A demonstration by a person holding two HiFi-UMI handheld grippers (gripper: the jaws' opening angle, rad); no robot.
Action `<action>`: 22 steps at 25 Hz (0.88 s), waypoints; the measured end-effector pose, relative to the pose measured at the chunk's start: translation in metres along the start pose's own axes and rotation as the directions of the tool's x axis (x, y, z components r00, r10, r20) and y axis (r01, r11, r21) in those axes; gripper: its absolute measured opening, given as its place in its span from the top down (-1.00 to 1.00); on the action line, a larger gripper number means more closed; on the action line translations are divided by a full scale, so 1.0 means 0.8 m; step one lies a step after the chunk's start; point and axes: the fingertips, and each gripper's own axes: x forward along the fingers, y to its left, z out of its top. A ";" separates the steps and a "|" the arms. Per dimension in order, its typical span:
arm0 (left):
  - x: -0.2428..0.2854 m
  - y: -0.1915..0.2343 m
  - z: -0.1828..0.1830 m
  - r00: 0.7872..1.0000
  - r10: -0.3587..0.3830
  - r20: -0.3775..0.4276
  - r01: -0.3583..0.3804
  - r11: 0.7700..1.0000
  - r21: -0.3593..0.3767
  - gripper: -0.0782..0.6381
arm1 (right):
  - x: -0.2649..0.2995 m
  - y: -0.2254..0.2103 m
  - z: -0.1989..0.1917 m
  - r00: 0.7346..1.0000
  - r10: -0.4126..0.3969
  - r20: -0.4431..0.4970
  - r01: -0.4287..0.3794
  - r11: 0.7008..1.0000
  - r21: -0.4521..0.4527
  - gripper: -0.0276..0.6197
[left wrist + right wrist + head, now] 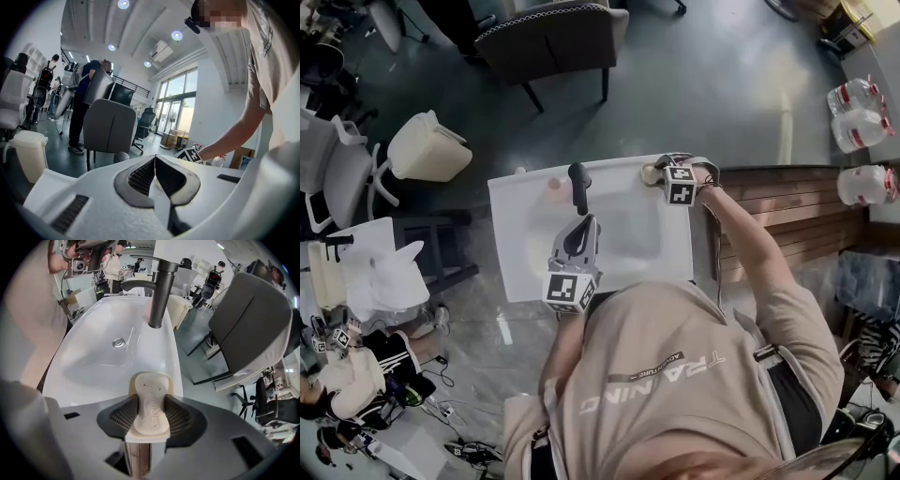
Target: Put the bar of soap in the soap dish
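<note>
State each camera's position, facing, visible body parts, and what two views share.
Head view: on the head, steeply down onto the sink; torso, arms.
Left tool view: on the left tool, toward a chair; person's arm.
Right tool view: on the right tool gripping the bar of soap, toward the faucet; torso.
Shared: faucet, head and right views.

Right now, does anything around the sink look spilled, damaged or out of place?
Nothing stands out. The right tool grips the bar of soap at the soap dish on the sink rim; the left tool is shut, empty.
</note>
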 end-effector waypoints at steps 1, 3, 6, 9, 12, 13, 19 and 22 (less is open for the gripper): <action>0.002 0.001 -0.002 1.000 -0.002 -0.003 0.002 1.000 -0.003 0.75 | 0.002 -0.002 0.000 1.000 0.006 -0.004 -0.006 1.000 0.000 0.37; 0.005 0.002 -0.005 1.000 -0.007 -0.010 0.007 1.000 -0.006 0.75 | 0.007 -0.004 0.002 1.000 0.015 -0.010 -0.015 1.000 -0.004 0.37; 0.010 -0.002 -0.006 1.000 -0.017 -0.014 0.017 1.000 -0.005 0.75 | 0.011 -0.006 -0.001 1.000 0.018 -0.017 -0.018 1.000 -0.002 0.37; 0.014 -0.006 -0.005 1.000 -0.025 -0.014 0.025 1.000 -0.002 0.75 | 0.013 -0.007 0.001 1.000 0.020 -0.009 -0.020 1.000 0.009 0.37; 0.016 -0.006 -0.003 0.999 -0.034 -0.017 0.034 0.999 0.001 0.75 | 0.014 -0.008 0.005 0.999 0.036 0.005 -0.036 0.999 0.024 0.37; 0.017 -0.007 -0.004 0.999 -0.037 -0.018 0.037 0.999 0.001 0.75 | 0.014 -0.008 0.007 0.999 0.039 0.011 -0.039 0.999 0.024 0.37; 0.016 -0.020 -0.006 0.998 -0.051 -0.022 0.051 0.999 0.007 0.75 | -0.005 -0.006 0.019 0.999 0.020 0.050 -0.020 1.000 -0.003 0.36; 0.015 -0.030 -0.008 0.998 -0.058 -0.019 0.058 0.998 0.008 0.75 | -0.018 -0.003 0.017 0.999 -0.001 0.054 0.002 1.000 -0.010 0.36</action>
